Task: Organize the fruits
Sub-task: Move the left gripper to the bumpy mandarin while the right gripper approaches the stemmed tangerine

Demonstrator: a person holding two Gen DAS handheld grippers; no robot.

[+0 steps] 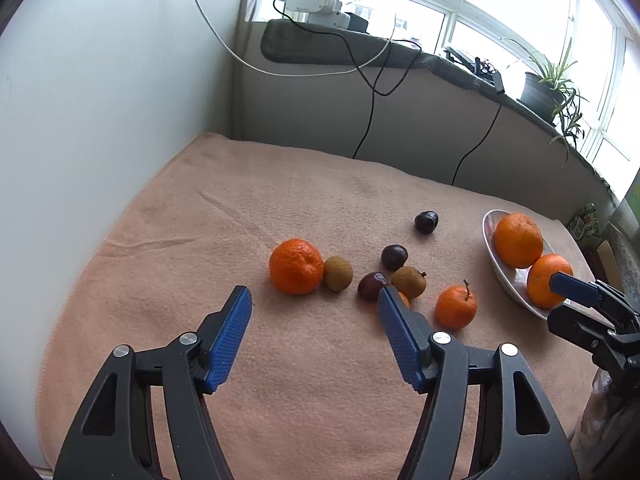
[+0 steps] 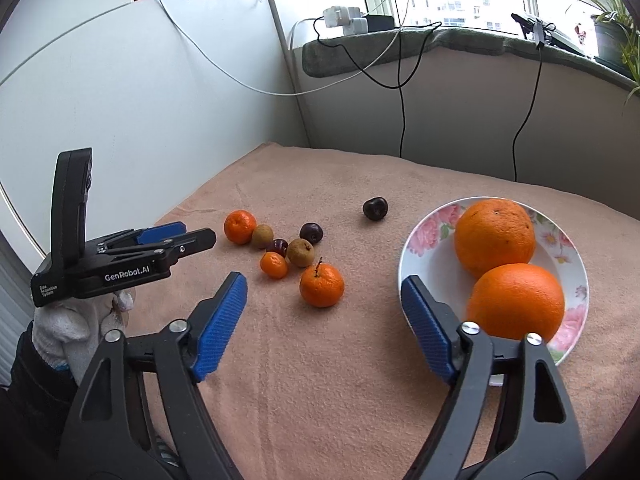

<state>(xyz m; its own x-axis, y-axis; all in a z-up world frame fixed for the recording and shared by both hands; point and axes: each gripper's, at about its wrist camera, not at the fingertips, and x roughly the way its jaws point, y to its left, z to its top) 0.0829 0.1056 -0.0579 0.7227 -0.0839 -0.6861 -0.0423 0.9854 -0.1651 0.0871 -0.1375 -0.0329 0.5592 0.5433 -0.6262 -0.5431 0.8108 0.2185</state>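
Left wrist view: left gripper [image 1: 315, 294] fingers were apart, gripping nothing — big mandarin [image 1: 296, 266] lay just ahead. Right gripper [image 2: 324, 286] likewise empty — stemmed mandarin [image 2: 321, 284] ahead.

In the right wrist view the lower middle of the peach cloth [image 2: 320, 380] lies bare, open to a pass. The fruit cluster [image 2: 288, 248] crowds the centre left, a lone dark plum [image 2: 375, 208] sits apart above it, and a clear lane runs between the cluster and the floral plate [image 2: 416, 248] at right. The left gripper [image 2: 182, 234] blocks the left edge. Black cables [image 2: 401, 120] hang down the back wall.
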